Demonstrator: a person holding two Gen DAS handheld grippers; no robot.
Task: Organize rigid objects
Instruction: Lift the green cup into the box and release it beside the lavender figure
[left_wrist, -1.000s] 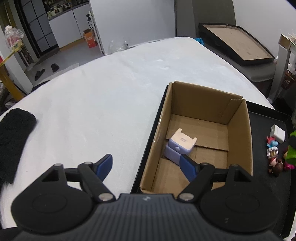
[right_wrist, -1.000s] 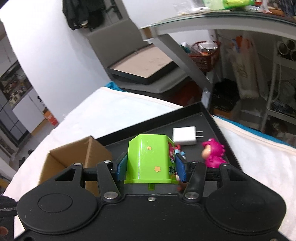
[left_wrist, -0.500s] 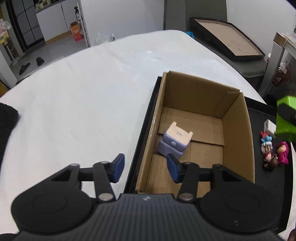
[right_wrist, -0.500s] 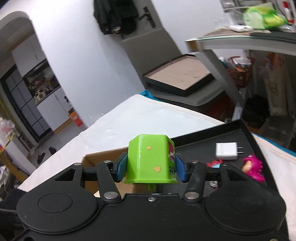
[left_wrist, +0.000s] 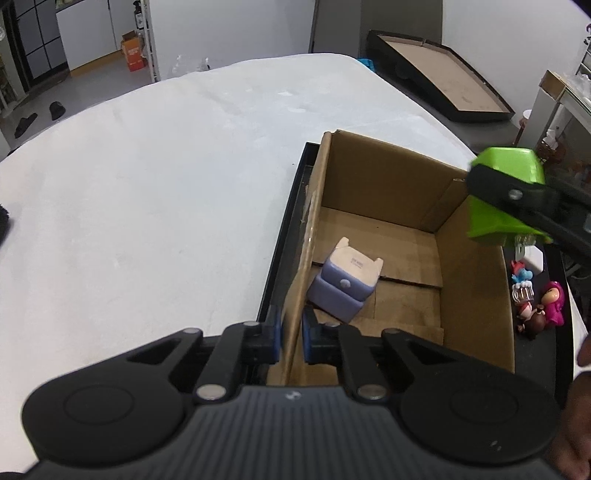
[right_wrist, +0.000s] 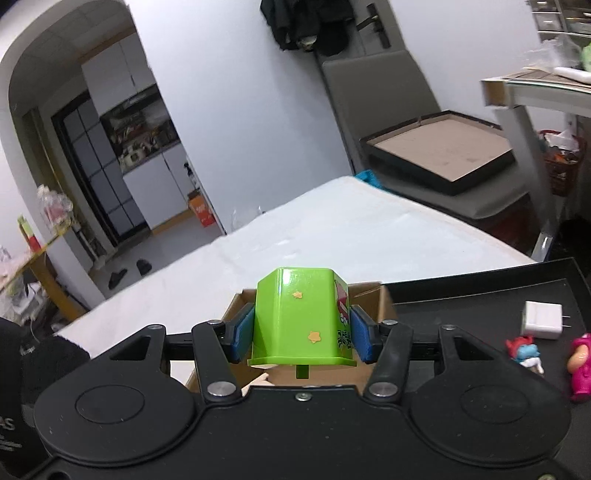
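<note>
While left gripper (left_wrist: 291, 341) pinches near-left wall of cardboard box (left_wrist: 474, 295), steadying it, right gripper (right_wrist: 302, 334) clamps green cup (right_wrist: 301, 317), held above box's far-right corner. Step judged: carry to box. Next: lower, release beside purple toy (left_wrist: 345, 282).

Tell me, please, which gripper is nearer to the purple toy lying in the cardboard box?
Left. The left gripper clamps the box wall right beside the purple toy; the right gripper, holding the green cup, is above the far corner.

Glossy green plastic cup (right_wrist: 301, 323); matt cardboard box (left_wrist: 476, 295); white cloth tbl cover (left_wrist: 147, 192).
</note>
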